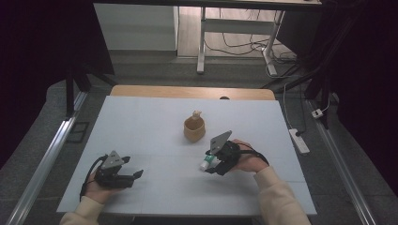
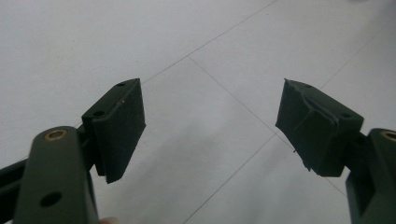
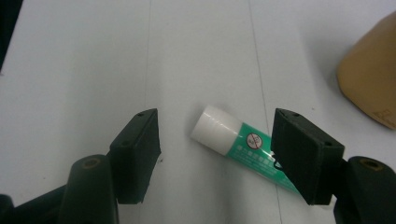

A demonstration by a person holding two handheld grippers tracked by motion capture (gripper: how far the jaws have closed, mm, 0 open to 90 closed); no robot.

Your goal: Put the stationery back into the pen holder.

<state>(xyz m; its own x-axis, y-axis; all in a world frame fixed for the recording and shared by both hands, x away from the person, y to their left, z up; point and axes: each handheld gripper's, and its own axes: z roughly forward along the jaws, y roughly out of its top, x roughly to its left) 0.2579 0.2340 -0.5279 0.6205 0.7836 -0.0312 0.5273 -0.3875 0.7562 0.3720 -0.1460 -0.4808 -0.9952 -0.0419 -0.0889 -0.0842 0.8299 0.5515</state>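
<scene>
A small toothpaste tube with a white cap and a green body lies flat on the white mat. My right gripper is open over it. The cap sits between the jaws and the body runs under the right-hand jaw; neither pad presses on it. In the high view the tube pokes out from the right gripper, just in front of a tan cup. My left gripper rests at the mat's front left. It stands open with bare mat between its jaws.
The tan cup holds a pale object that sticks out of its top. A wooden table edge shows behind the mat. A power strip lies on the floor to the right, and metal rails run along both sides.
</scene>
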